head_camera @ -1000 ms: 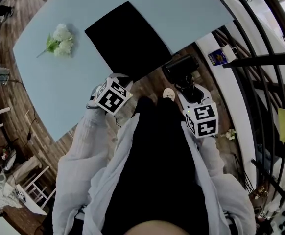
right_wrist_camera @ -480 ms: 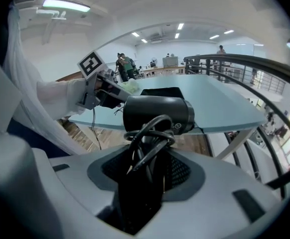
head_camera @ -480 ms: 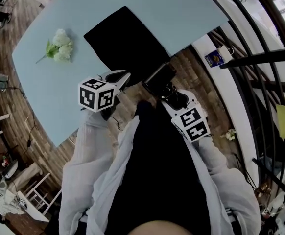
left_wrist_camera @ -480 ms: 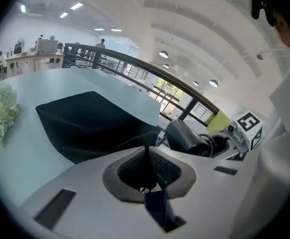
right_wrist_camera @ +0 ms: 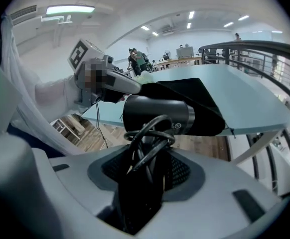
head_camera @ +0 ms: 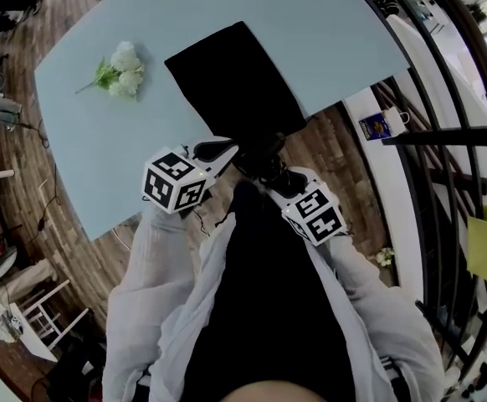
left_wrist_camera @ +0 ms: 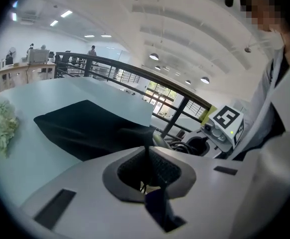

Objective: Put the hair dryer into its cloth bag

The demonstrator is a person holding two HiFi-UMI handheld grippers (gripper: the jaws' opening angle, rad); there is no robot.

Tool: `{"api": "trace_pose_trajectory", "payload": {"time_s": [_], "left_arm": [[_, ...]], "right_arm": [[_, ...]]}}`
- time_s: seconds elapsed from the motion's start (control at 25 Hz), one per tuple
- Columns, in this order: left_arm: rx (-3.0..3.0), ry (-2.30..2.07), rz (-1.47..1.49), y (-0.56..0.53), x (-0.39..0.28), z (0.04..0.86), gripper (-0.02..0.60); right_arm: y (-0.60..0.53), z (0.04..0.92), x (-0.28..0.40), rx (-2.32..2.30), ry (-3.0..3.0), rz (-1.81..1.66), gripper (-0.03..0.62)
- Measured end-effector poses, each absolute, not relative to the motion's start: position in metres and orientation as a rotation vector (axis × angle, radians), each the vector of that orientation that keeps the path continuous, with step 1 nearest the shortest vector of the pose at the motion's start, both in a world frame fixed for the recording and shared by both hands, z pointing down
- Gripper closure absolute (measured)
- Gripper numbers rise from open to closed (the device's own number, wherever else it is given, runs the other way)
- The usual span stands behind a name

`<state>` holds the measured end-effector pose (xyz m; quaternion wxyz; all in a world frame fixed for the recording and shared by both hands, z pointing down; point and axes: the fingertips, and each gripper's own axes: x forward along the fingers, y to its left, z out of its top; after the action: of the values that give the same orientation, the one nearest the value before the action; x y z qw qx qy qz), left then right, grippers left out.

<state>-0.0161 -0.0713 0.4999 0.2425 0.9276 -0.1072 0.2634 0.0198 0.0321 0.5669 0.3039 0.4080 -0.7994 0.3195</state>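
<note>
Pinching cloth bag [left_wrist_camera: 85, 126] – left gripper [left_wrist_camera: 146, 154] (tilted down), right gripper [right_wrist_camera: 152, 151] clamping hair dryer [right_wrist_camera: 157, 114].

The cloth bag [head_camera: 231, 78] looks matt, the plastic hair dryer [right_wrist_camera: 157, 114] glossy, the table [head_camera: 101, 166] smooth.

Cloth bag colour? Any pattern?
The cloth bag is plain black, no pattern visible; best in the head view, against the pale blue table.

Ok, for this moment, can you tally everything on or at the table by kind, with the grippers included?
Pale blue table: 1
Black cloth bag: 1
Black hair dryer with coiled cord: 1
White flower bunch with green leaves: 1
Handheld grippers: 2 (left gripper, jaws on the bag's edge; right gripper, jaws on the dryer)
Total: 6
</note>
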Motion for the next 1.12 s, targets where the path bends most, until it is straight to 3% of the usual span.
{"api": "trace_pose_trajectory", "payload": {"time_s": [0.2, 0.6, 1.12], "left_arm": [[2.580, -0.319, 0.831, -0.066, -0.031, 0.509, 0.545], [2.635, -0.366, 0.651, -0.041, -0.021, 0.480, 0.545], [2.677, -0.435, 0.711, -0.034, -0.033, 0.473, 0.545]], "right_arm": [[0.012, 0.563, 0.030, 1.087, -2.119, 0.857, 0.396], [-0.010, 0.575, 0.021, 1.126, -2.110, 0.965, 0.395], [-0.094, 0.556, -0.018, 1.277, -2.212, 1.086, 0.395]]}}
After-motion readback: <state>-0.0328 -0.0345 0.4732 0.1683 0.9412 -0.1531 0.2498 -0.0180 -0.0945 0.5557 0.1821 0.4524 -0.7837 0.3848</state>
